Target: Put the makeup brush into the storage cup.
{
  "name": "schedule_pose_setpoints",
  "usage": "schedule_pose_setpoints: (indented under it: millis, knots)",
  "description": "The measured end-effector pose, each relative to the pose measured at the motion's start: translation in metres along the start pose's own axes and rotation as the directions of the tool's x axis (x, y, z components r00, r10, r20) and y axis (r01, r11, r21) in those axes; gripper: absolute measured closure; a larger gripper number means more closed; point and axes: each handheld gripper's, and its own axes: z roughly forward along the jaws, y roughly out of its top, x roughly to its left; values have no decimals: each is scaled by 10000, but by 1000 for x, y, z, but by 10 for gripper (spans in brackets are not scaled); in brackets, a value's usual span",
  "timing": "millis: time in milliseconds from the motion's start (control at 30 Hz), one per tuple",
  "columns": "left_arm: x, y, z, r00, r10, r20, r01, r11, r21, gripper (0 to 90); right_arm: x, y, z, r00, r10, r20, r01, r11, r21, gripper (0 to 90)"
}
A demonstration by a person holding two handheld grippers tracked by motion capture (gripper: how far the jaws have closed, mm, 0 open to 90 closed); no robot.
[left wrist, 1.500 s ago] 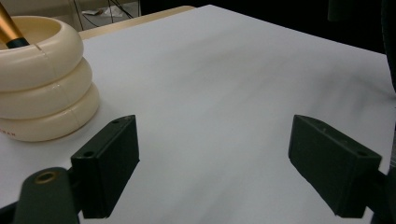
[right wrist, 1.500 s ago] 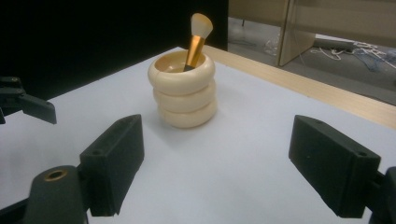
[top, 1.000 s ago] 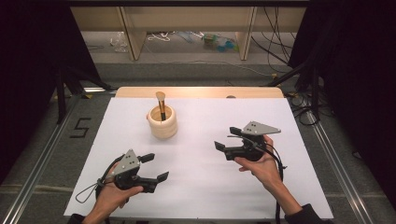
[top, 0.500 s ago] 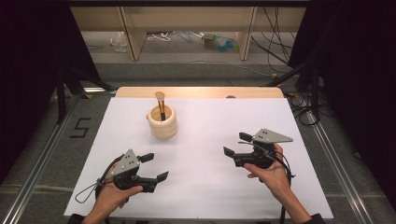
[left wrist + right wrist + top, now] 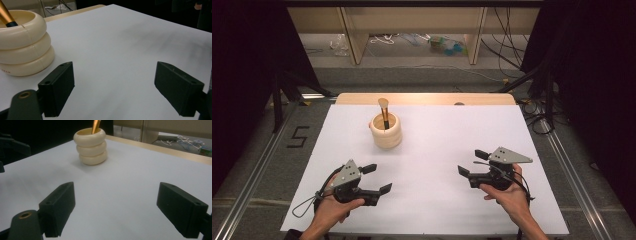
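1. One desk (image 5: pixel 437 200) is standing in the high view, and a single white sheet is covering nearly all of its top; a strip of bare wood is showing along the far edge.
2. One cream holder (image 5: pixel 386 131), shaped like three stacked rings, is sitting upright on the far left part of the sheet, well apart from both hands.
3. One brush (image 5: pixel 383 111) with a gold handle is standing inside the holder, its end sticking up above the rim and leaning slightly.
4. Two tongs are being held, one in each hand, both low over the near half of the desk.
5. The left tongs (image 5: pixel 376 178) are sitting near the front left of the sheet, pointing to the right; their jaws are standing wide apart with nothing between them.
6. In the left gripper view, the holder (image 5: pixel 23 43) is showing at the upper left, beyond the left jaw and not touching it, with the brush handle (image 5: pixel 6 15) rising from it.
7. The right tongs (image 5: pixel 473 163) are sitting near the front right, pointing to the left; their two jaws are likewise spread and gripping nothing.
8. In the right gripper view, the holder (image 5: pixel 91 146) is standing farther off across the bare sheet, with the brush (image 5: pixel 96 124) poking out of its top.
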Motion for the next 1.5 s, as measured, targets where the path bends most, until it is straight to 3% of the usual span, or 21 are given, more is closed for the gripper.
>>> schedule_pose_setpoints:
  millis: [33,100,300,433,567,667,800,1033,1133,1433,1500]
  knots:
    - [0,0,0,10000,-3,4,3,10000,-19,164,-1,-2,1,9999,-162,51,163,9997,-190,161]
    - [0,0,0,10000,-13,9,13,10000,-20,163,3,-4,-1,10000,35,-52,-35,10000,-72,161]
    - [0,0,0,10000,-21,6,21,10000,-28,164,7,-9,-6,9999,-120,-74,120,9999,20,162]
    - [0,0,0,10000,-10,8,10,10000,-13,164,12,-9,-9,9991,-254,-339,249,9996,-154,161]
    - [0,0,0,10000,8,9,-8,10000,-16,164,16,-11,-10,9991,-292,-309,279,9987,-419,161]
    - [0,0,0,10000,29,6,-29,10000,-2,164,15,-12,-12,9991,-226,-360,219,9996,-185,162]
    - [1,1,0,9999,117,10,-117,9999,-21,164,13,-12,-11,9994,-158,-324,145,9991,-402,162]
    - [1,1,0,9999,151,7,-151,9999,6,164,12,-12,-12,9996,-111,-264,106,9998,-185,162]
    - [0,1,0,9999,162,-14,-162,9999,24,164,11,-13,-11,9996,-153,-256,143,9991,-390,163]
    - [0,1,0,9999,144,-16,-144,9999,-2,164,10,-13,-11,9997,-173,-197,169,9997,-194,163]
    - [1,1,0,9999,153,5,-153,9999,8,164,10,-13,-10,9994,-179,-306,168,9992,-352,163]
